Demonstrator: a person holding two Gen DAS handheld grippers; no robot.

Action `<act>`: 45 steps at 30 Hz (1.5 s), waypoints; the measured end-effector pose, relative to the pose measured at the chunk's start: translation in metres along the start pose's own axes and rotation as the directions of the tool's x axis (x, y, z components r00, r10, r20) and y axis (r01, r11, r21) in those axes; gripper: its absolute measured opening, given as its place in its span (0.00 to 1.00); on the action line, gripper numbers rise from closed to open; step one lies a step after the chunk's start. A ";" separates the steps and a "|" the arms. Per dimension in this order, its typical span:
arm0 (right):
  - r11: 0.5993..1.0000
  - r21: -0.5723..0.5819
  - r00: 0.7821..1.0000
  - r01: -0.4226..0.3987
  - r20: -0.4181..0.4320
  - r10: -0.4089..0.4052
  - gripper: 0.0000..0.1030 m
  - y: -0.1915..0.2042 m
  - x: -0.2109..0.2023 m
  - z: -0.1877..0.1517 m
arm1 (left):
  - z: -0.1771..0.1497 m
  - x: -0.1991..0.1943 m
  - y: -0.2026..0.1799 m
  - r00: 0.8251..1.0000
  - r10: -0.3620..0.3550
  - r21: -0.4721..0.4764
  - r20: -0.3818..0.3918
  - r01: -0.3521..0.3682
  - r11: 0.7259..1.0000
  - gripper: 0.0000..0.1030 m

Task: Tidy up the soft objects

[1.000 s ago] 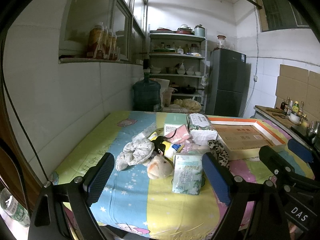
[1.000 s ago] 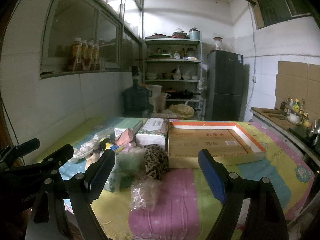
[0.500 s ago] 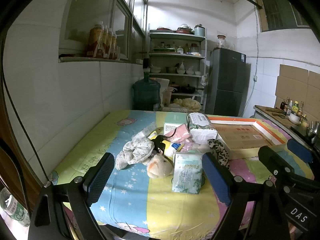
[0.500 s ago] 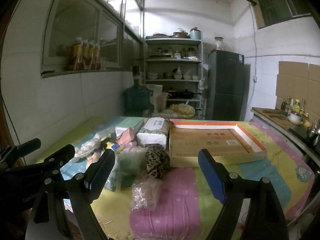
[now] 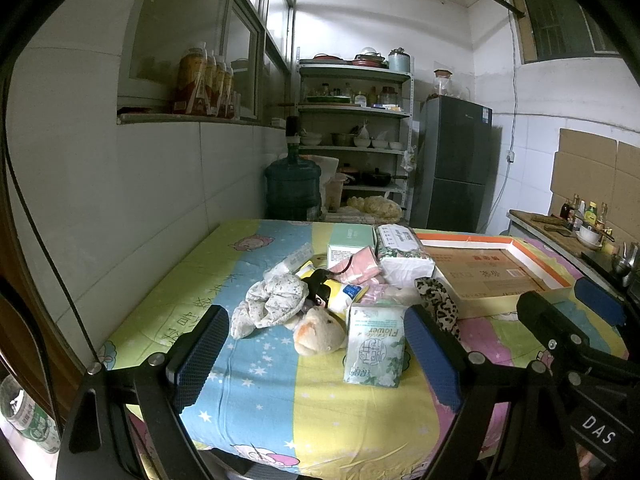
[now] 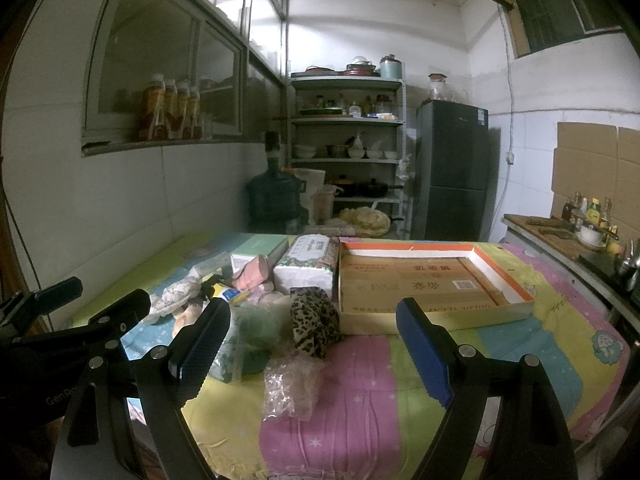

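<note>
Hovering short of the table's near edge, both your tongs are spread wide and hold nothing: the left tongs (image 5: 312, 354) and the right tongs (image 6: 312, 346) each frame the heap without touching it. Take the cardboard tray (image 6: 520, 302) as your landmark; everything soft lies to its left, in one heap. Nearest the tray is the leopard-print cloth (image 6: 314, 320), touching its left front corner, with the crinkled plastic bag (image 6: 290, 390) just in front of that cloth. Further left of the tray stand the green tissue pack (image 5: 374, 346), then the plush toy (image 5: 318, 332) and the floral cloth (image 5: 272, 304) (its long axis runs slantwise, away from you towards the tray). I judge your right tongs nearer the leopard cloth, which sits almost centred between their fingers, while your left tongs face the plush toy and tissue pack straight ahead.
</note>
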State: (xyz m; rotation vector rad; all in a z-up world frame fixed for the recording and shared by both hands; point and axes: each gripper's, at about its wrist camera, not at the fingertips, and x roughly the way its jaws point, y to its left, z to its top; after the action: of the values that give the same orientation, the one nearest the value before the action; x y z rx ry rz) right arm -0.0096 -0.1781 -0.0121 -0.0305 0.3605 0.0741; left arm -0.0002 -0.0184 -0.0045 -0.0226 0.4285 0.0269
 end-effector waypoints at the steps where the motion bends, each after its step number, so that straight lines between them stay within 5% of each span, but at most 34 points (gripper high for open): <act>1: 1.000 0.000 1.000 -0.001 0.000 0.001 0.84 0.000 0.000 0.000 | 0.000 0.000 0.000 1.000 0.000 0.000 0.000 0.000 1.000 0.87; 14: 0.999 -0.004 0.992 -0.048 -0.118 0.048 0.84 0.013 0.036 -0.024 | -0.016 0.017 0.008 0.999 -0.028 -0.023 -0.022 0.028 0.999 0.87; 30: 0.995 0.009 0.952 -0.096 -0.292 0.094 0.83 0.001 0.102 -0.063 | -0.032 0.065 0.001 0.974 -0.181 -0.035 -0.135 0.178 0.983 0.87; 31: 0.995 0.010 0.950 -0.101 -0.296 0.099 0.79 0.000 0.104 -0.065 | -0.032 0.067 0.001 0.972 -0.188 -0.038 -0.141 0.184 0.982 0.87; 33: 0.991 0.026 0.944 -0.133 -0.302 0.134 0.53 -0.003 0.106 -0.065 | -0.032 0.072 -0.003 0.968 -0.200 -0.043 -0.154 0.196 0.980 0.87; 42: 0.983 0.045 0.934 -0.179 -0.308 0.184 0.51 -0.013 0.107 -0.066 | -0.040 0.103 -0.020 0.942 -0.246 -0.054 -0.226 0.240 0.969 0.87; 45: 0.981 0.047 0.932 -0.187 -0.306 0.192 0.50 -0.016 0.107 -0.066 | -0.044 0.110 -0.023 0.939 -0.245 -0.053 -0.242 0.239 0.970 0.64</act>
State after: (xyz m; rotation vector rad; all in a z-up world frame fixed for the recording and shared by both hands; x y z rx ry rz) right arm 0.0679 -0.1896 -0.1115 0.0103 0.6788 0.2595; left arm 0.0821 -0.0401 -0.0902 -0.1018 0.6728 -0.2162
